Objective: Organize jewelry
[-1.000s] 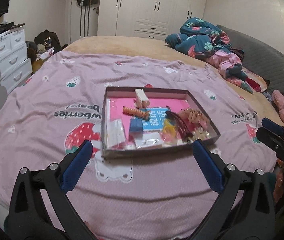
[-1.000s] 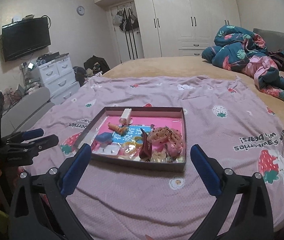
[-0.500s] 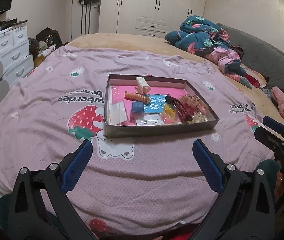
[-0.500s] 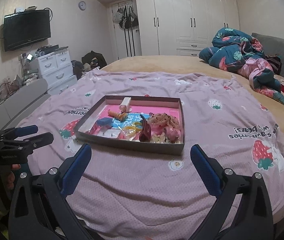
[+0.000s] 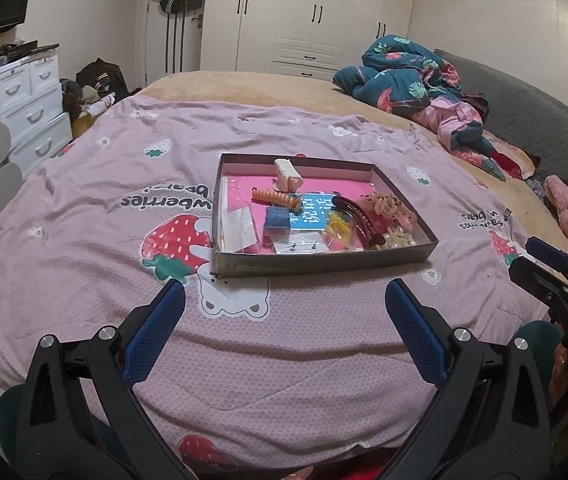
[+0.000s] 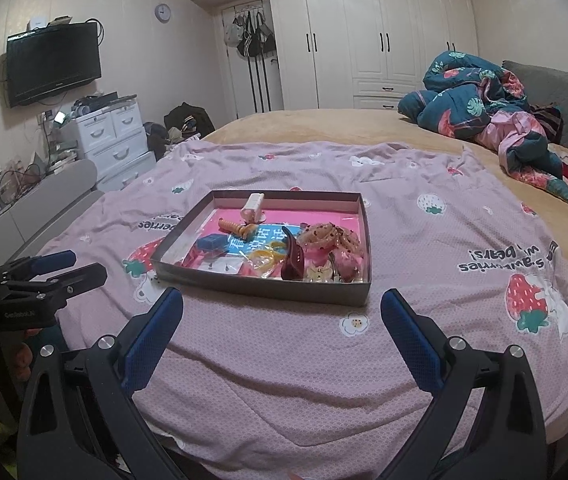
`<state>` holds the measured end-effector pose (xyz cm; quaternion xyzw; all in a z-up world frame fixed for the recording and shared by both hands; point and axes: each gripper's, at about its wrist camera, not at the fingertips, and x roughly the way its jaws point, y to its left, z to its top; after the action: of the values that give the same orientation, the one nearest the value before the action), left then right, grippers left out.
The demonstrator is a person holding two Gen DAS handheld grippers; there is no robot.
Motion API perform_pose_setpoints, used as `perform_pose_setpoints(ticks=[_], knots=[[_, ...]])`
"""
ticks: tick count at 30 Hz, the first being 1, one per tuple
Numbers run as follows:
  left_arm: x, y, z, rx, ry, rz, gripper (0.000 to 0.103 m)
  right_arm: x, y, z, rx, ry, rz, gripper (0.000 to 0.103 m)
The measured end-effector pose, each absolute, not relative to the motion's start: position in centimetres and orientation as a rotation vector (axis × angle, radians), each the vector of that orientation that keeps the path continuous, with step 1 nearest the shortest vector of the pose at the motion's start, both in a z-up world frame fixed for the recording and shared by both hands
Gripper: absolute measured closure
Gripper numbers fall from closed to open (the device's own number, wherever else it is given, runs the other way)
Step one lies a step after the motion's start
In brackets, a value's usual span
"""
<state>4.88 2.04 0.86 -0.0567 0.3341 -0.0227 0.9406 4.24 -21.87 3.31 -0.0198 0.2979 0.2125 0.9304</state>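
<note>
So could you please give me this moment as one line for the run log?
stage: approach | left gripper: open, empty | right gripper: open, empty | tray: on bedspread, holds hair clips, untouched

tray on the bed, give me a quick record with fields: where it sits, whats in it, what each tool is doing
tray: shallow box on the pink strawberry bedspread
contents: orange spiral hair tie, blue block, dark red hair clip, yellow bands, cream claw clip
left tool: open, empty, short of the tray
right tool: open, empty, short of the tray
task state: nothing picked up yet
</note>
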Motion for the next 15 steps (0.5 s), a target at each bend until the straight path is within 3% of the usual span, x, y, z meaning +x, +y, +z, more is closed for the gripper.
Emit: perform_pose_setpoints(ticks=[15], knots=[[4.98, 2.2, 1.2, -0.107, 0.686, -0.021, 0.009, 4.43, -21.94, 2.97, -0.03, 0.624, 0.436, 0.004]])
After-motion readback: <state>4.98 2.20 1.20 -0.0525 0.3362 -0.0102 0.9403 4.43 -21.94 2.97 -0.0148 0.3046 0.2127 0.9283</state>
